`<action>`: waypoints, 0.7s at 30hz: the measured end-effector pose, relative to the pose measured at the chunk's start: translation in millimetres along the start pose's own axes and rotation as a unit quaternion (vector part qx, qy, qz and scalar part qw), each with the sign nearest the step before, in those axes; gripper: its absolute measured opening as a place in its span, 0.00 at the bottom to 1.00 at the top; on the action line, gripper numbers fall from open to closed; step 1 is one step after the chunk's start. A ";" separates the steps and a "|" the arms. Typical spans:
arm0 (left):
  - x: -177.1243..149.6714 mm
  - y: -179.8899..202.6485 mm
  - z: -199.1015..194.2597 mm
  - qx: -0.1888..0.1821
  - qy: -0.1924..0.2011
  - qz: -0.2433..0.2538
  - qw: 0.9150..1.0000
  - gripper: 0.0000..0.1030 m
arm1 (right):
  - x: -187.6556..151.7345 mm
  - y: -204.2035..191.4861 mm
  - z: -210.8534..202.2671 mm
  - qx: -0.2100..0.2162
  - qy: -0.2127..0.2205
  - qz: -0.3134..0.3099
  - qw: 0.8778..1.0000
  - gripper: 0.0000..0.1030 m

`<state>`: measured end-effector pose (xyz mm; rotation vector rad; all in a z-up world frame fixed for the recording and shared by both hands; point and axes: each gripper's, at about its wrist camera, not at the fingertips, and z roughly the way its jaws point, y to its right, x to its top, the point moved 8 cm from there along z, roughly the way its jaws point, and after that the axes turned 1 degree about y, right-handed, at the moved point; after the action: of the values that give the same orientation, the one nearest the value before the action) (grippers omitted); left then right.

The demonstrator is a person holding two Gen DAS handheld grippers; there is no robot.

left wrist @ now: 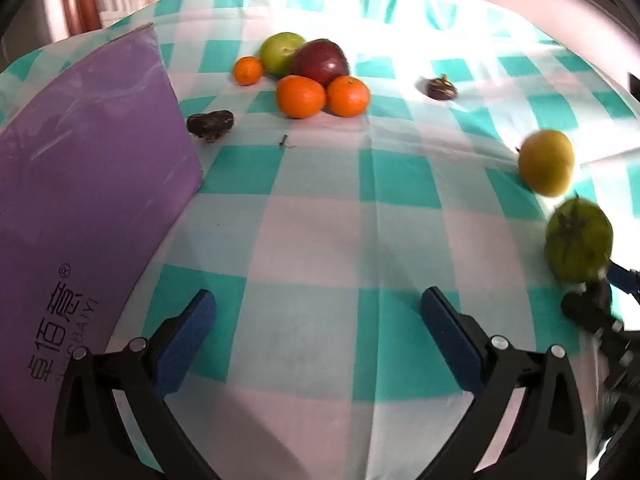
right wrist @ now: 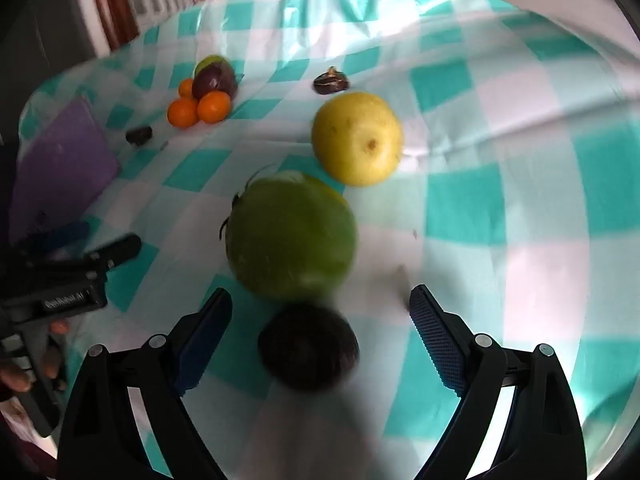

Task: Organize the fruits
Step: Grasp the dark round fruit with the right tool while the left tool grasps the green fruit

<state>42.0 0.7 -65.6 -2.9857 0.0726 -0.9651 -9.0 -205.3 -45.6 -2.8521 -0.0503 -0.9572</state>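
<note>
- Right wrist view: the right gripper (right wrist: 320,328) is spread wide, nothing clamped; a blurred dark fruit (right wrist: 308,346) is seen between its fingers, a green fruit (right wrist: 290,236) just beyond, a yellow fruit (right wrist: 356,138) farther.
- Left wrist view: the left gripper (left wrist: 318,320) is held wide over the checked tablecloth (left wrist: 320,220), empty.
- Oranges (left wrist: 300,96) and a red apple (left wrist: 320,62) are clustered far off, near a purple board (left wrist: 80,160).

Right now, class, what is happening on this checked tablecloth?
A person holding two grippers is sorting fruit. The right gripper is open around a dark round fruit, just behind a green fruit and a yellow one. The left gripper is open and holds nothing. Oranges, a red apple and a green apple are clustered beyond a purple board.
</note>
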 end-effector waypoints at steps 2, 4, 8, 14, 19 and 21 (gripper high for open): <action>-5.6 -0.9 -4.3 -0.006 0.001 0.008 1.000 0.99 | -7.7 3.5 -10.7 0.014 0.017 0.034 0.999 0.85; -10.6 5.9 -7.6 -0.009 0.002 0.014 1.000 0.99 | -14.3 9.7 -18.6 0.016 0.022 0.055 0.998 0.85; -11.0 17.2 -3.0 -0.024 -0.010 0.037 0.999 0.99 | -18.4 12.1 -23.7 0.001 0.026 0.050 0.998 0.85; -14.2 42.9 -9.9 -0.066 -0.025 0.069 0.995 0.98 | -10.3 2.9 -14.7 0.004 0.026 0.007 1.000 0.63; -2.6 66.2 -9.9 -0.090 -0.001 0.094 0.992 0.93 | -9.0 0.6 -12.2 -0.021 0.018 -0.043 0.999 0.39; 5.0 79.6 -8.9 -0.092 0.003 0.116 0.989 0.93 | -13.7 5.0 -15.4 -0.010 0.009 -0.053 0.998 0.39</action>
<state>37.5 -78.9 -56.8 -3.0426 0.5237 -0.9891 -28.8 -212.2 -42.2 -2.8831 -0.1939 -1.0098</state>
